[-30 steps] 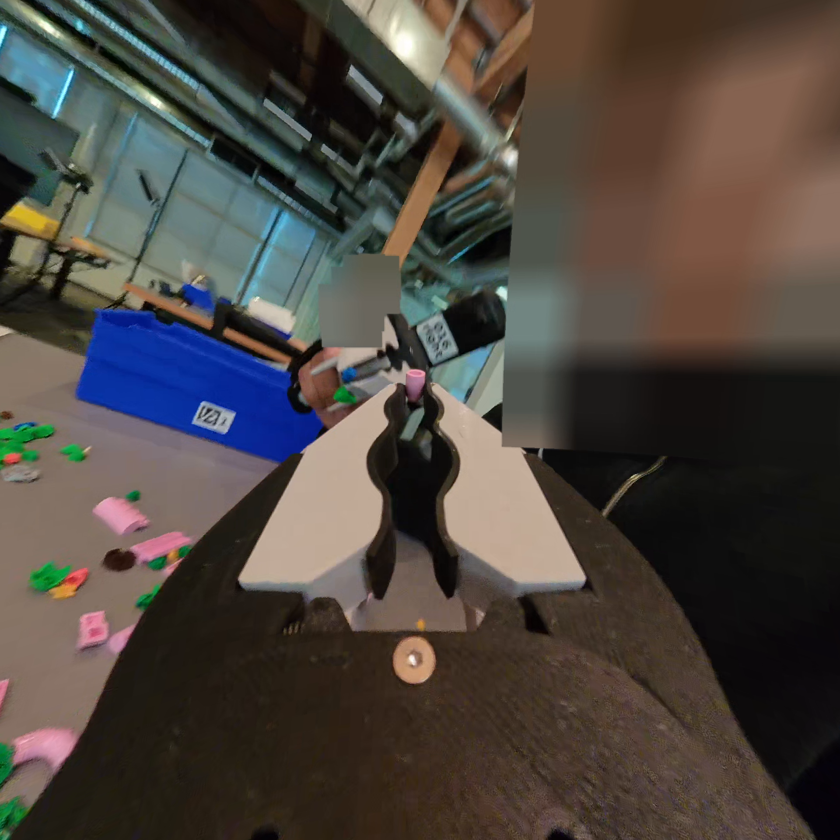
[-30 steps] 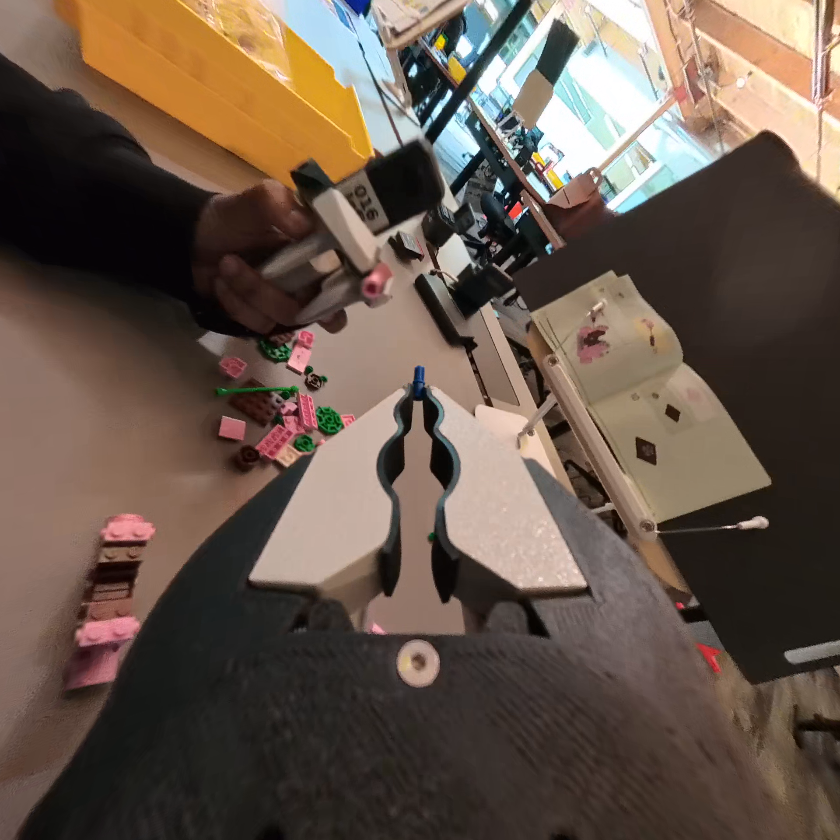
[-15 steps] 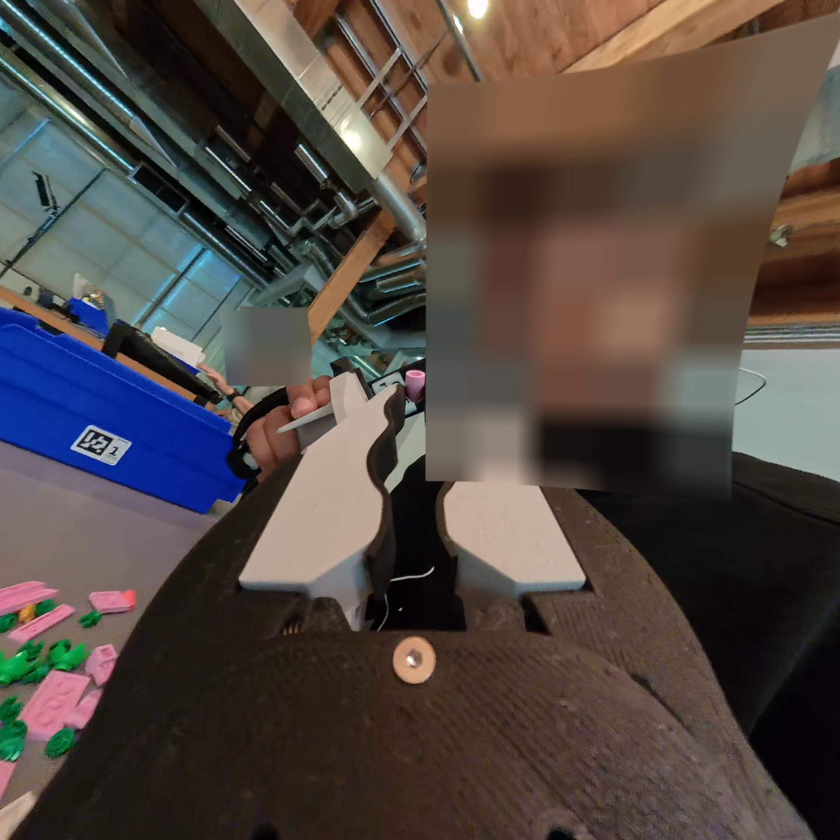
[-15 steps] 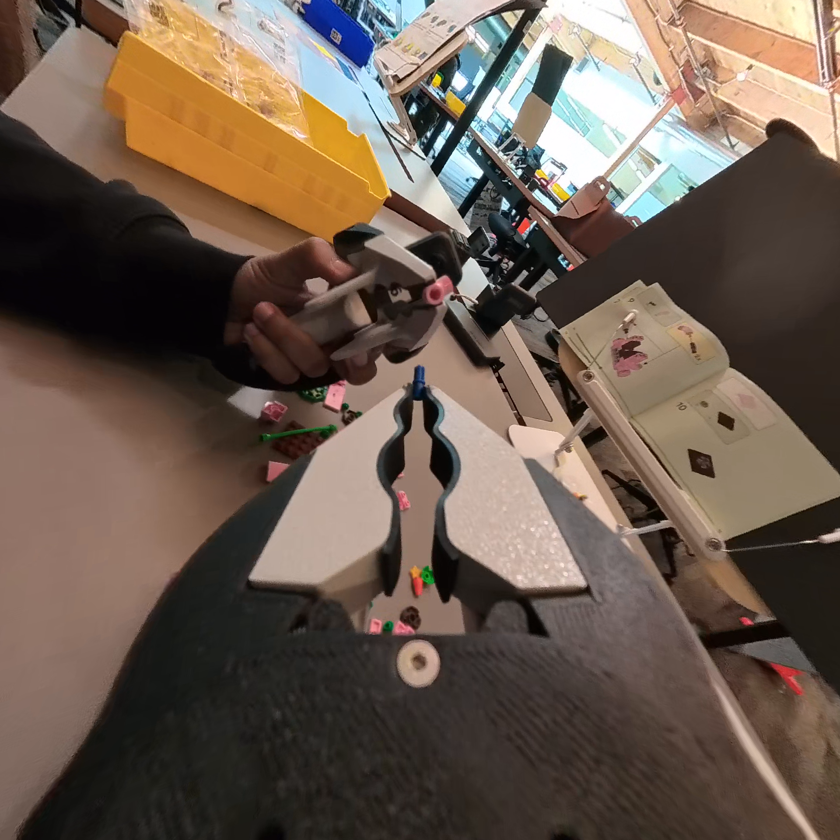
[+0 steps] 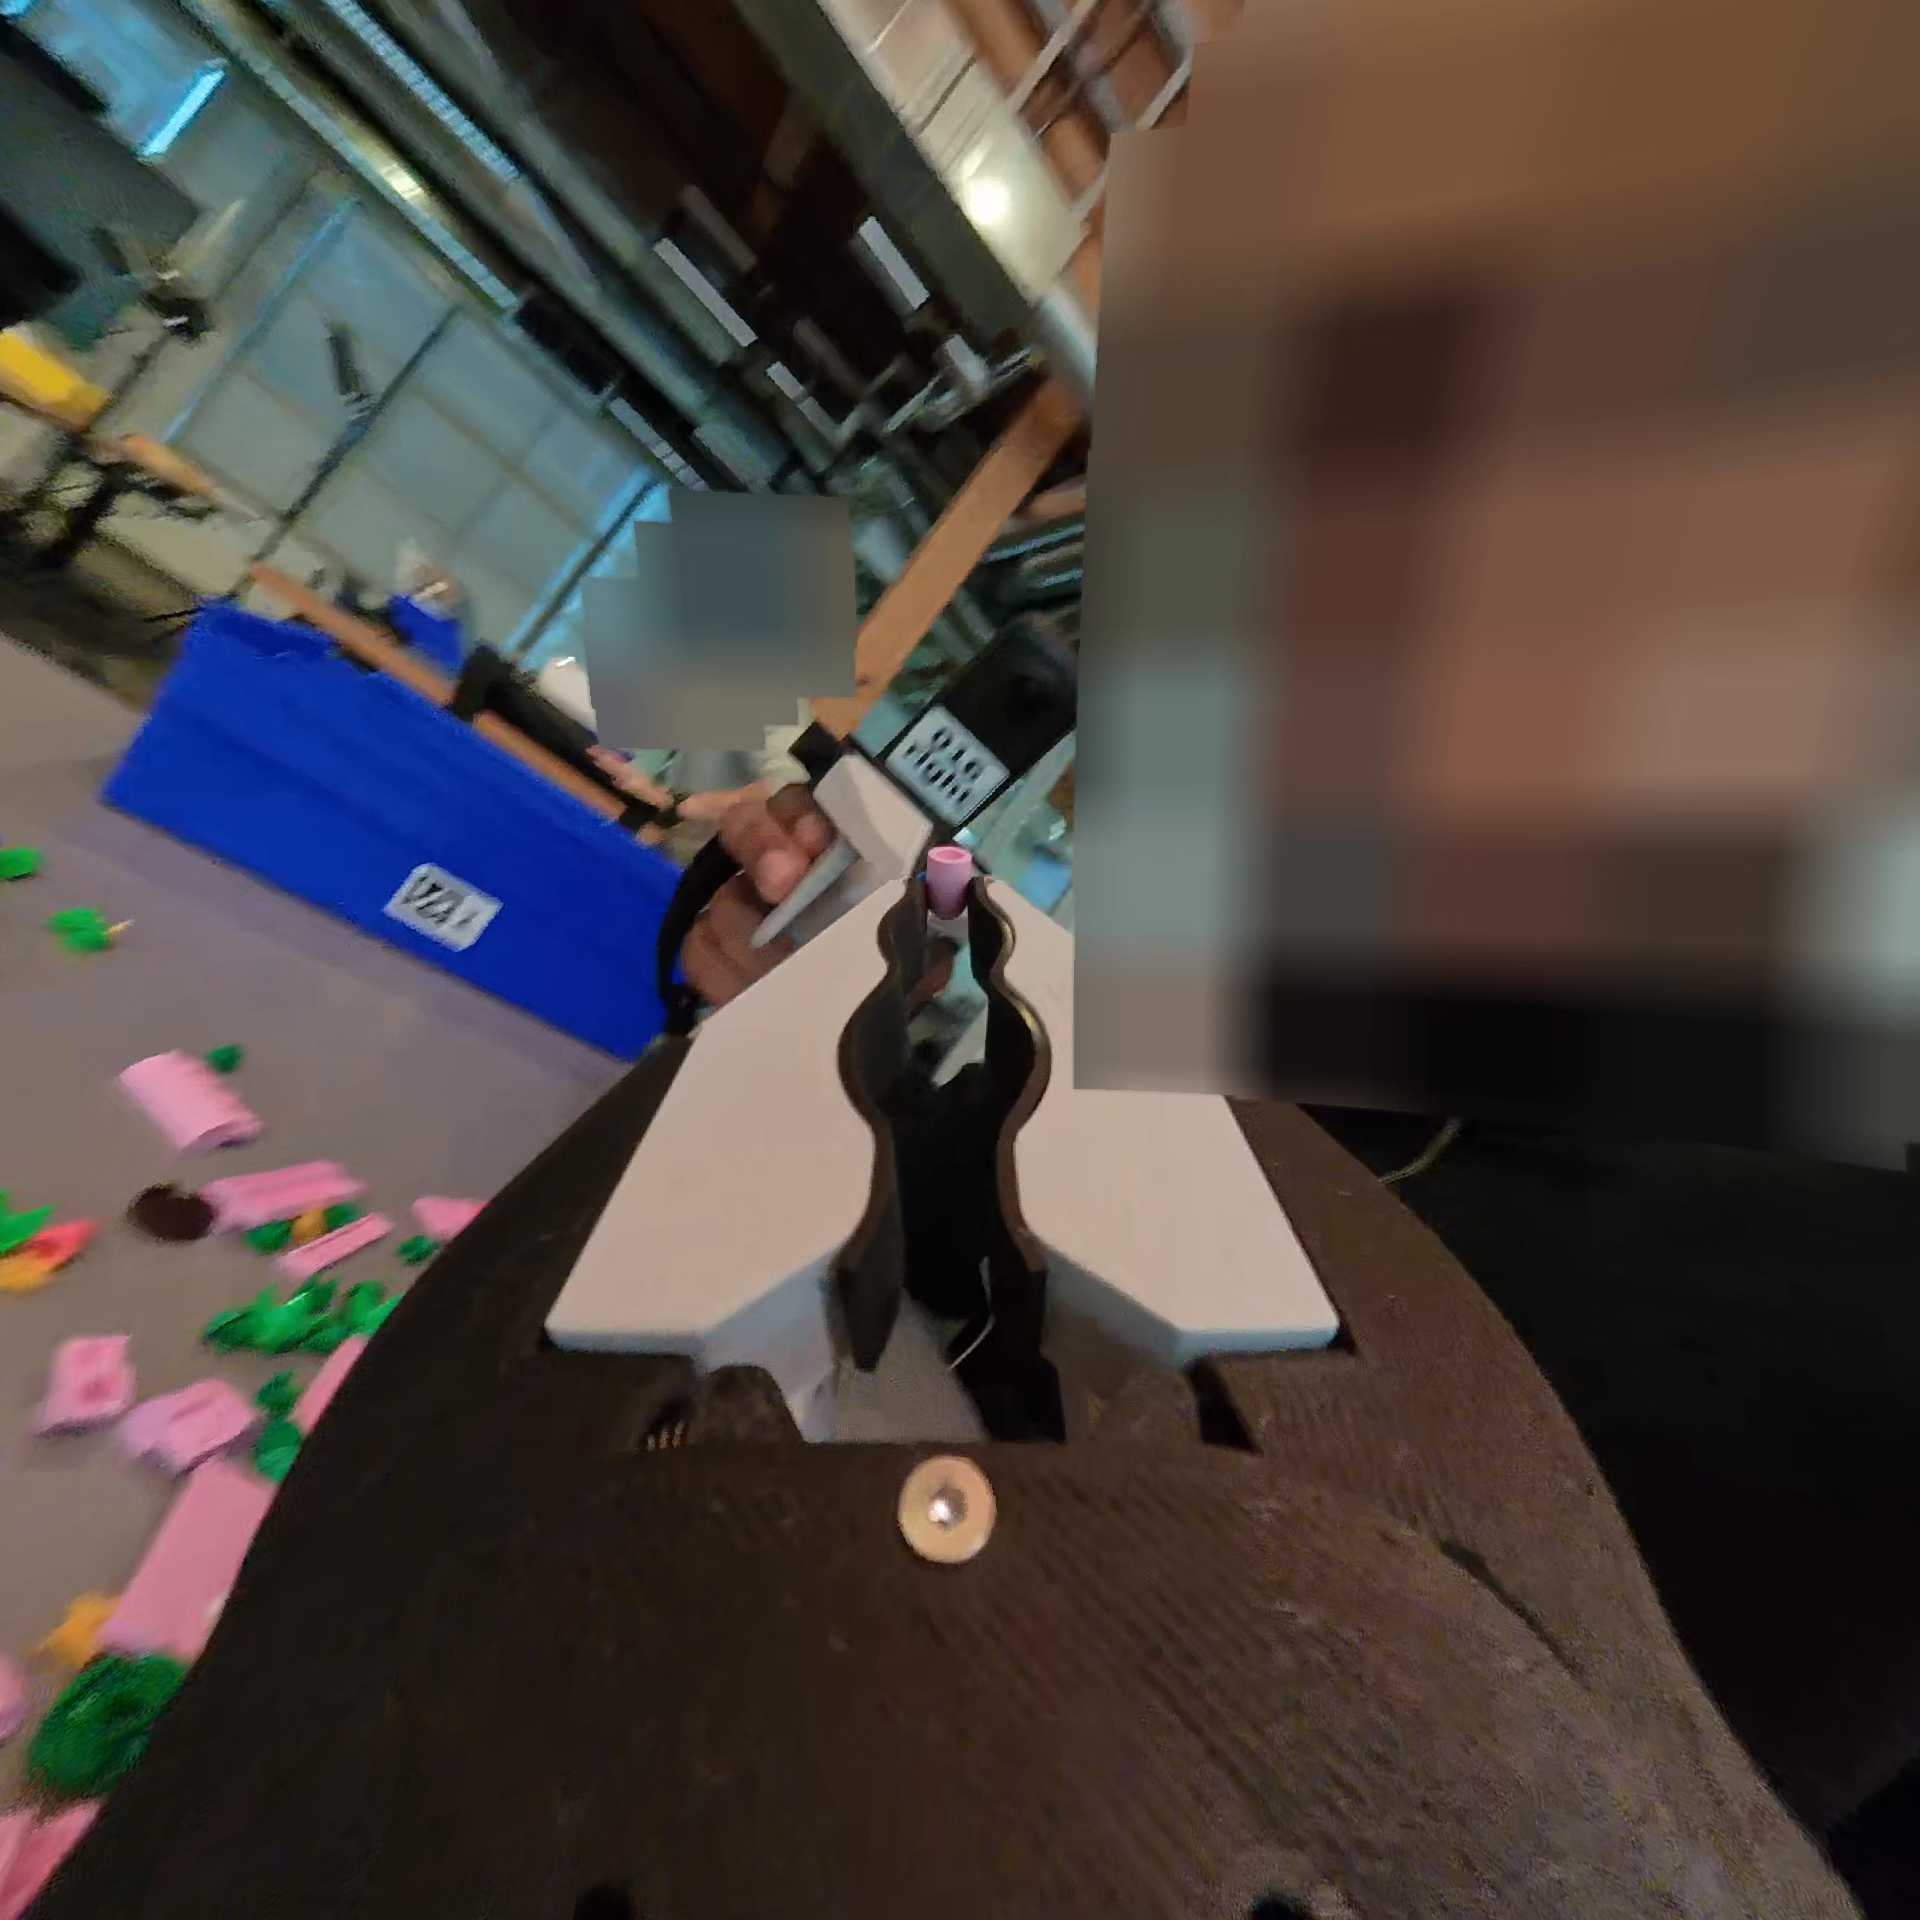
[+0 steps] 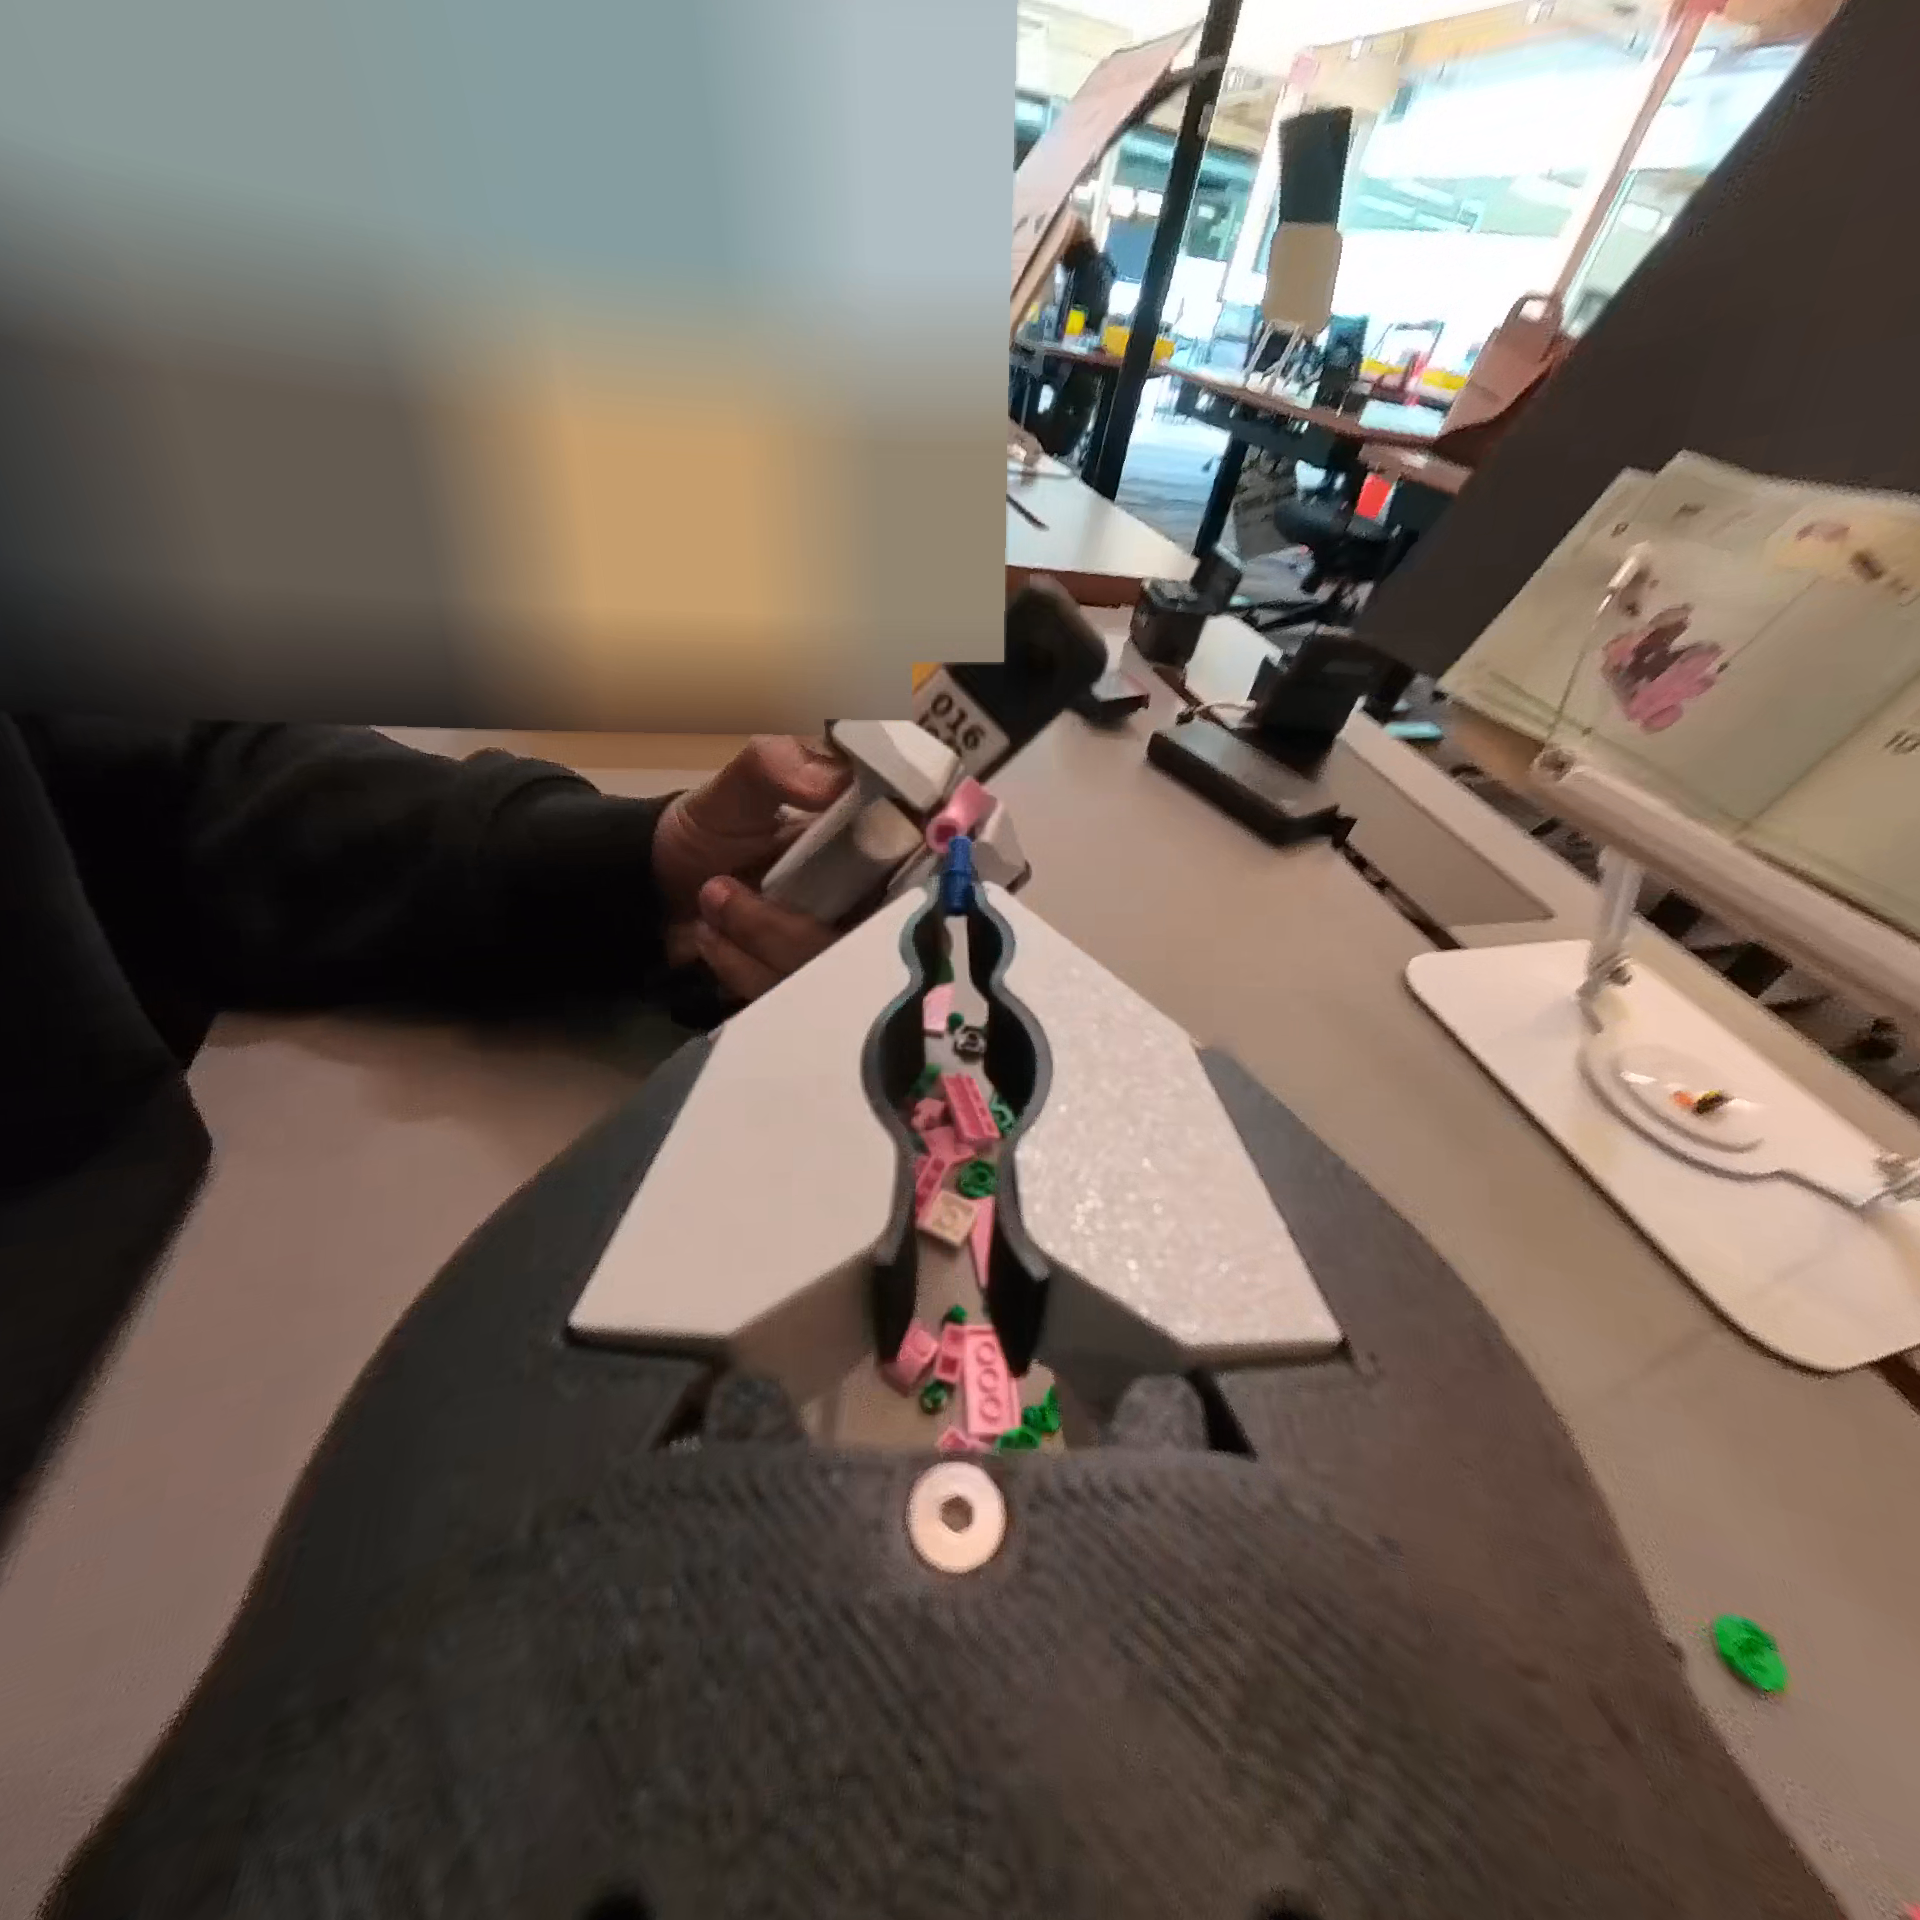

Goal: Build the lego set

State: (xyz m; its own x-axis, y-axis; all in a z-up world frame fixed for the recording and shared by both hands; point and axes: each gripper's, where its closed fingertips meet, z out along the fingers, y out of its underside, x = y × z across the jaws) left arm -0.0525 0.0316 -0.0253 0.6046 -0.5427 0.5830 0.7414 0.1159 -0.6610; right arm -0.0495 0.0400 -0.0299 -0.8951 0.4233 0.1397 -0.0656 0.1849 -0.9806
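With both raised above the table (image 6: 1195, 935), the left tongs (image 5: 948, 909) pinched a pink round piece (image 5: 948, 871) and the right tongs (image 6: 954, 906) a blue pin (image 6: 956, 871), tip touching it; mating them seemingly awaited a straight push.

Blue bin (image 5: 343, 800) on grey table (image 5: 208, 1018), white stand base (image 6: 1662, 1174), black partition panel (image 6: 1714, 343)

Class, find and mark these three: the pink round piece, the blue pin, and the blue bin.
pink round piece (image 5: 949, 873), left wrist view, on its side wall.
blue pin (image 6: 956, 871), right wrist view, mid-shaft.
blue bin (image 5: 343, 790), left wrist view, front wall.
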